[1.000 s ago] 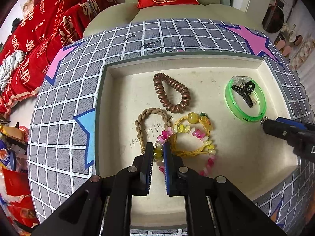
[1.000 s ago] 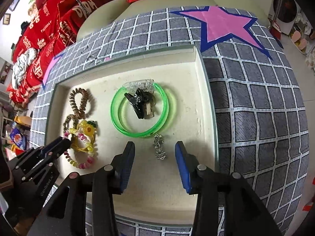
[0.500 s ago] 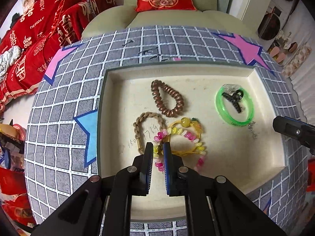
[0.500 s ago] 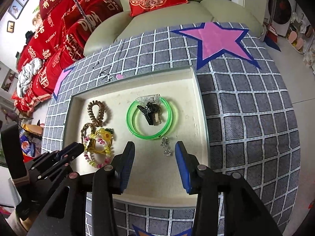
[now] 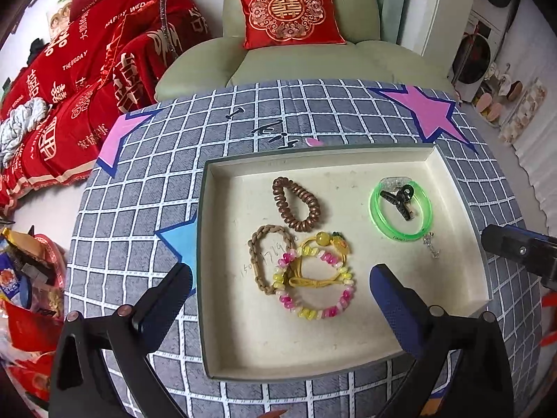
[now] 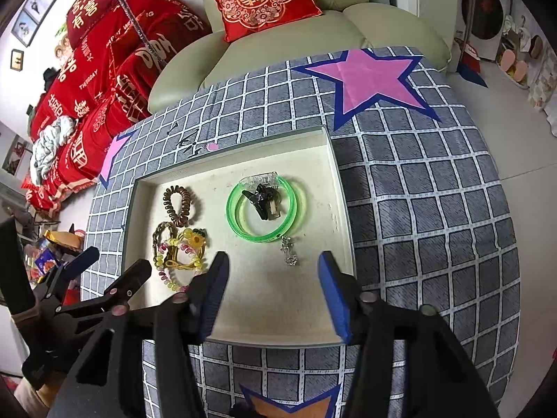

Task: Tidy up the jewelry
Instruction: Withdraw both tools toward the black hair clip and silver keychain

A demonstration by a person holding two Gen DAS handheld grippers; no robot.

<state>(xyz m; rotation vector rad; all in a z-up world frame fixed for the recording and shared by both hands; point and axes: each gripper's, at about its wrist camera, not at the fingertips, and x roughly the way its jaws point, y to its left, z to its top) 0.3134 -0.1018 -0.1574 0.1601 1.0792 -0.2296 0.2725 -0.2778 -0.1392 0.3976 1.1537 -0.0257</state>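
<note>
Left wrist view: my left gripper (image 5: 280,280) and right gripper (image 6: 273,271) hang empty over the tray (image 5: 452,181), jaws opening; beaded bracelet (image 5: 315,284), coil tie (image 5: 296,203) and green bangle (image 5: 400,210) lie inside, sorting apparently finished.

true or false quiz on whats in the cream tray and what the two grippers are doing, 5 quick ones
1. The black hair claw lies inside the green bangle. True.
2. The left gripper holds the pink and yellow bead bracelet. False: its jaws are opening, empty, above it.
3. The brown spiral hair tie lies outside the tray. False: it is inside.
4. A small silver charm lies just outside the bangle. True.
5. The right gripper grips the charm. False: its jaws are opening, nothing between them.
</note>
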